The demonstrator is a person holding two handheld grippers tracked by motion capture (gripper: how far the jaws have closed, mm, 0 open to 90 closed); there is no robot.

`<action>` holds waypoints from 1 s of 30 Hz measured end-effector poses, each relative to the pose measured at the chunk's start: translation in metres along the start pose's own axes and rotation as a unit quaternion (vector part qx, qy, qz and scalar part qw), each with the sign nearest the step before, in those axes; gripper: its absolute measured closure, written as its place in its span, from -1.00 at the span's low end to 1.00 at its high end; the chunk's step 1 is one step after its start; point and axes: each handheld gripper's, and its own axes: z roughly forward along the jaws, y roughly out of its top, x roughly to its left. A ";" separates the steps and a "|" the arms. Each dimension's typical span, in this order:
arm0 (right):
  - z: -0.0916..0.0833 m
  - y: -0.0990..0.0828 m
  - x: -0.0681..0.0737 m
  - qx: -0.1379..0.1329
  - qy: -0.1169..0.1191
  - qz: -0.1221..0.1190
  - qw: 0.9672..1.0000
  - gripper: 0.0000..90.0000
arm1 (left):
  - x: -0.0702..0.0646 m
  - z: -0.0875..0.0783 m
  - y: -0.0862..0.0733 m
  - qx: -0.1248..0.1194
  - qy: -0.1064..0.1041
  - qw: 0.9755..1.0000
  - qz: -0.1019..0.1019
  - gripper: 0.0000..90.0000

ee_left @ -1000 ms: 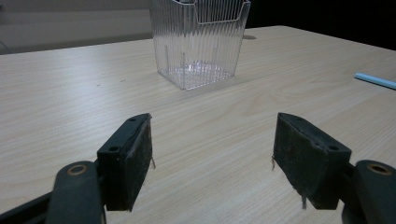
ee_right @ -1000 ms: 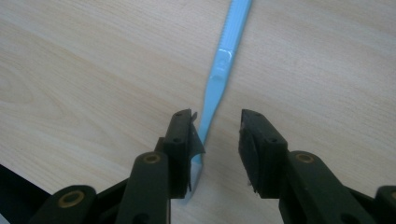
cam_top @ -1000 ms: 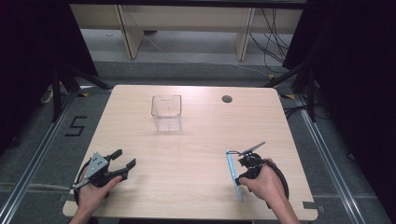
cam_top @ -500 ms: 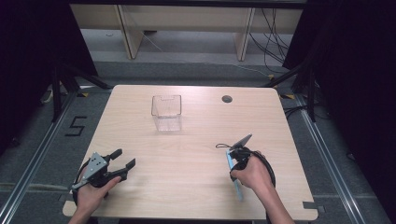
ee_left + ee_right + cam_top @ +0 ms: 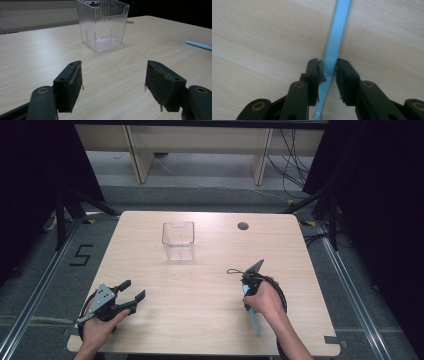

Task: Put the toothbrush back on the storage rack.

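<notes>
Pale wood grain marks the table point(image 5: 200, 320), the largest thing before us. Well up its middle stands a clear ribbed plastic bin point(image 5: 178, 240). Our left hand point(image 5: 97, 330) rests near the front left corner, its left gripper point(image 5: 134, 292) level above the wood, jaws wide apart and bare. Our right hand point(image 5: 265, 301) is bent over the right gripper point(image 5: 329, 75), which points down at the wood; its jaws have just been closing and now bracket a light blue toothbrush point(image 5: 335, 40) lying flat on the table, pads almost at the handle.
</notes>
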 end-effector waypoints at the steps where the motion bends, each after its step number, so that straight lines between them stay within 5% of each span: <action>1: 0.000 0.001 0.000 0.000 -0.001 0.001 1.000 0.60 | 0.000 0.000 0.000 0.000 0.000 1.000 0.000 -0.36; 17: 0.005 0.004 0.004 -0.009 -0.028 -0.004 1.000 0.75 | 0.002 0.001 -0.001 -0.008 -0.004 1.000 -0.003 -0.35; 25: 0.004 0.002 0.000 -0.005 -0.021 -0.091 0.996 0.76 | 0.002 0.001 0.002 -0.012 -0.001 1.000 0.014 -0.33; 30: 0.003 -0.001 -0.004 -0.013 -0.020 -0.150 0.988 0.76 | -0.001 0.002 0.005 -0.006 -0.017 1.000 0.015 -0.33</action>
